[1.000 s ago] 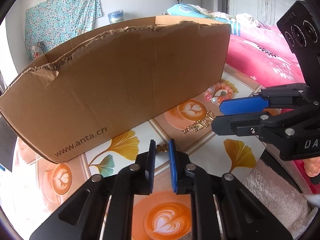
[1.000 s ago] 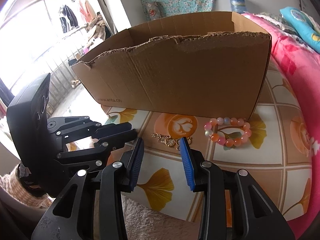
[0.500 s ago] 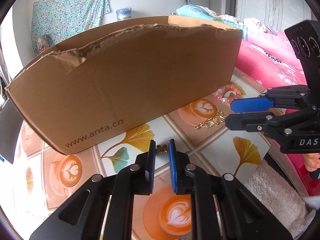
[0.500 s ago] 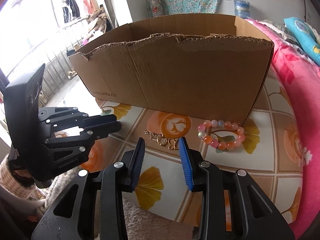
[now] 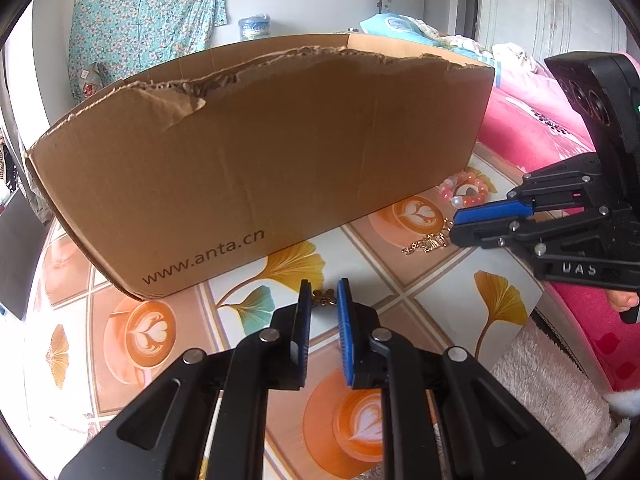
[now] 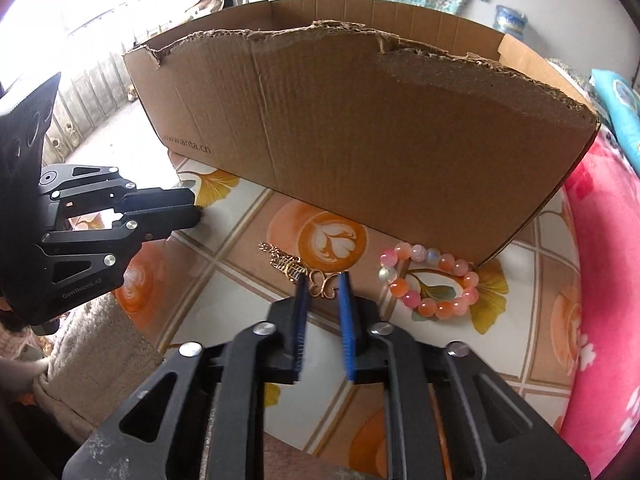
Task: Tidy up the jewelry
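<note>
A brown cardboard box (image 5: 260, 160) stands on the patterned tabletop and shows in the right wrist view (image 6: 380, 128) too. A small gold trinket (image 5: 323, 297) lies between the tips of my left gripper (image 5: 323, 300), whose jaws stand a little apart around it. A gold chain (image 6: 298, 270) lies in front of the box, its butterfly end between the tips of my right gripper (image 6: 323, 286), which is open. A pink and orange bead bracelet (image 6: 430, 280) lies to the right of the chain, by the box corner; it shows in the left wrist view (image 5: 464, 192).
A pink floral blanket (image 6: 600, 280) borders the table on the right. A fuzzy beige cloth (image 5: 552, 392) lies at the near table edge. A floral cloth (image 5: 148, 36) hangs on the back wall.
Both grippers have moved closer to the tabletop. My right gripper has come forward over the gold chain and its jaws have narrowed. The left gripper stays over the small gold trinket.
</note>
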The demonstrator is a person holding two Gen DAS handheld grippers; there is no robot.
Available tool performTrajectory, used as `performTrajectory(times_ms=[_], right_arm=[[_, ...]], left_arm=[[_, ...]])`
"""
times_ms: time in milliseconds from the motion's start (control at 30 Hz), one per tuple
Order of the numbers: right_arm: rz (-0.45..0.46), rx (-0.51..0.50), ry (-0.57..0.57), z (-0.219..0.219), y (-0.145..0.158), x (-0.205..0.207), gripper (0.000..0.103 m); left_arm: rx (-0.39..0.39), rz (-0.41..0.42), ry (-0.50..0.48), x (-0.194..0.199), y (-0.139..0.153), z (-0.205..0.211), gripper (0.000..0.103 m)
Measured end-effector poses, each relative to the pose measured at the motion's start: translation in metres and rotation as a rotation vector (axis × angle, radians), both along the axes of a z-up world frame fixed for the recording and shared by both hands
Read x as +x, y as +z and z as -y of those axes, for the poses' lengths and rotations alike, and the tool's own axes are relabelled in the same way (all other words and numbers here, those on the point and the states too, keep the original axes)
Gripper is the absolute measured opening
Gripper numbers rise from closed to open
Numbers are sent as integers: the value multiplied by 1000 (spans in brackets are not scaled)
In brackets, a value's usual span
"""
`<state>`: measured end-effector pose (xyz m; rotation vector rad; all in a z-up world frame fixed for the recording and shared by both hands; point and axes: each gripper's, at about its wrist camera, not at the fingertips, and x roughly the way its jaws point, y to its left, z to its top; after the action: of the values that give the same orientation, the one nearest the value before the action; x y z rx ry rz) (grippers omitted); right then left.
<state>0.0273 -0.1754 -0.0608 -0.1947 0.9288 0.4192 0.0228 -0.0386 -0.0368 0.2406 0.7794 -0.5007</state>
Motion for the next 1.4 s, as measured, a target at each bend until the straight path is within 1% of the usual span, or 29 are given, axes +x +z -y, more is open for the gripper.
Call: performTrajectory(times_ms=[133,167,467,600,667,733,800,867,933,1000,1033,1100,1167,1333,1367,1400], right_arm=[[-15,9,0,1,2,5,8],[-16,13,-1,1,2,5,0],[-23,16,-15,8,8,5,0],[-22,-10,-61,12,6,10,0],[-30,2,-66,15,7,12,0],[-49,15,-49,13,8,12,0],[-86,52,-22,10,8,10,0],[-95,50,-5,5,9,11,0],[-76,36,-11,5,13,12,2],[-76,63,-27,9,16,16,5],[-76,72,-29,10,17,17,8],[-73,74,-21,10,19,18,28],[-59,48,3,8,19,20,33],[-65,-13,94,-1,12,25,34],[-55,-27,110,-4,12,26,33],[-54,-40,126,-5,13,27,29]], left_arm=[[-8,1,2,-1,0,-2,12],[-8,2,1,-1,0,-2,12],[-10,4,-7,-2,0,-4,12],[-14,3,-5,-3,0,-5,12],[-13,3,-6,-3,0,-5,12],[-15,2,-6,-3,0,-5,12],[-18,2,-5,-3,0,-5,12],[-19,2,-4,-3,-1,-6,12],[-20,3,-4,-3,-1,-6,12],[-18,3,-5,-3,-1,-6,12],[-18,3,-5,-3,0,-6,12],[-18,3,-6,-3,-1,-6,12],[-17,4,-6,-3,0,-5,12],[-13,5,-8,-3,-1,-4,12],[-13,6,-7,-3,-1,-4,12],[-13,5,-7,-3,-1,-4,12]])
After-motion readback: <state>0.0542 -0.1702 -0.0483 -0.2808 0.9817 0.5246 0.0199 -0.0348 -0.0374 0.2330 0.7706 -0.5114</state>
